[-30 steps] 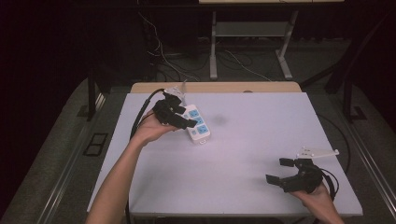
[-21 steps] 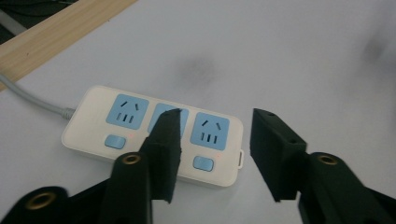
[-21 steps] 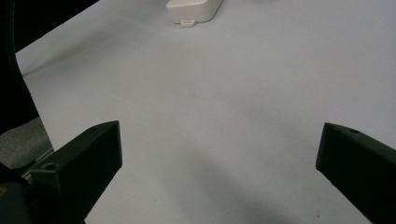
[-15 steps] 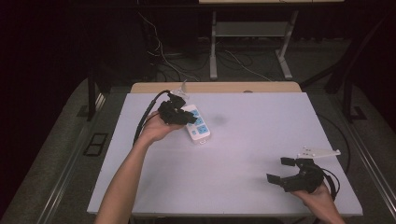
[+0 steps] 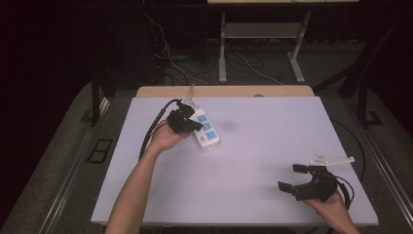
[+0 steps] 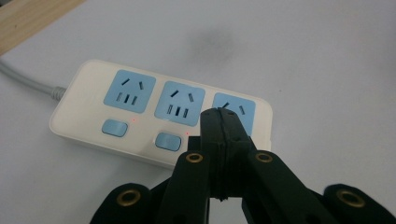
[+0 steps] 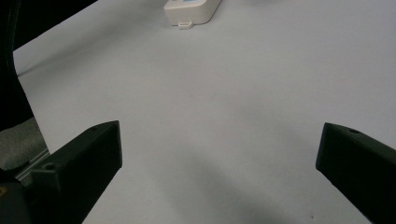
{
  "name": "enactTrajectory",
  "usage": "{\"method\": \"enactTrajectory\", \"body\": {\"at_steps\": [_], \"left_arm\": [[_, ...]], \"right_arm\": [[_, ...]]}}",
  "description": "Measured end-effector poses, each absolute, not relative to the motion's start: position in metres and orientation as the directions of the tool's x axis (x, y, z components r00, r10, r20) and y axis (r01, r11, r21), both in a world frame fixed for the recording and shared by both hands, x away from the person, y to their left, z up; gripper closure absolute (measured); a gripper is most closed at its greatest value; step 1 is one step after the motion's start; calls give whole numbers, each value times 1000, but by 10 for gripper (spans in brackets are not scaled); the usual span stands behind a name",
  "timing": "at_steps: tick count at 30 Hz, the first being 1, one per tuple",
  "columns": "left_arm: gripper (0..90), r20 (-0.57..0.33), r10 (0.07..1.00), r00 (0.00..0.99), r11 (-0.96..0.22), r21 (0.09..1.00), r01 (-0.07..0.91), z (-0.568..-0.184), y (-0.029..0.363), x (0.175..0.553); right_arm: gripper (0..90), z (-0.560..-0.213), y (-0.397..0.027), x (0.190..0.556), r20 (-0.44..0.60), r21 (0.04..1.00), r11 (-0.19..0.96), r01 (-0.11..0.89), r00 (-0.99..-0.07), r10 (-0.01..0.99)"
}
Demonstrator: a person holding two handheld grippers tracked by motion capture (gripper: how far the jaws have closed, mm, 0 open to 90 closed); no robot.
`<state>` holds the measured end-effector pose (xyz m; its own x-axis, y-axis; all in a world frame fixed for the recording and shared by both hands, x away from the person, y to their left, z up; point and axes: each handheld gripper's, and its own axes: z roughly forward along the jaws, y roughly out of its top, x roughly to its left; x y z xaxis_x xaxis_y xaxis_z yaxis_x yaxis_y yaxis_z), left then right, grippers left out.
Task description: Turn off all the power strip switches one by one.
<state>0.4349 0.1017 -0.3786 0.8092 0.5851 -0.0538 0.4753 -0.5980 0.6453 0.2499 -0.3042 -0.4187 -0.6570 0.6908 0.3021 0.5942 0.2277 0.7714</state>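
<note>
A: Where is the power strip (image 5: pixel 206 130) sitting right now?

B: It is lying flat on the white bench (image 5: pixel 253 195), toward the far left part of it, with its grey cord (image 6: pixel 25 80) trailing off toward the wooden edge (image 5: pixel 224 91) at the back. The left gripper (image 5: pixel 184 121) is hovering right over it.

A: And what are its fingers (image 6: pixel 219 135) doing?

B: They are pressed together with nothing between them, pointing down near the third socket (image 6: pixel 235 108) at the strip's free end. In the left gripper view the closed tip is covering the spot where a third switch would sit (the other two blue switches (image 6: pixel 115 127) are showing, each with a small red light beside it).

A: So it is pressing that switch?

B: It looks that way, but I cannot tell whether the tip is touching the strip or just above it. Judging from the lights, two switches are already on, and the last one is the step in hand.

A: And the other side?

B: The right gripper (image 5: pixel 298 180) is resting well apart at the near right corner, its fingers spread wide and holding nothing. It is taking no part yet.
</note>
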Motion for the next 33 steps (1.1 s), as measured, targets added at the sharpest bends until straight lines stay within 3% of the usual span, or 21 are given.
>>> {"method": "enactTrajectory", "body": {"at_steps": [33], "left_arm": [[892, -130, 575, 808, -591, 617, 520, -411, 98, 437]], "right_arm": [[3, -421, -303, 251, 284, 768, 248, 590, -662, 694]]}}
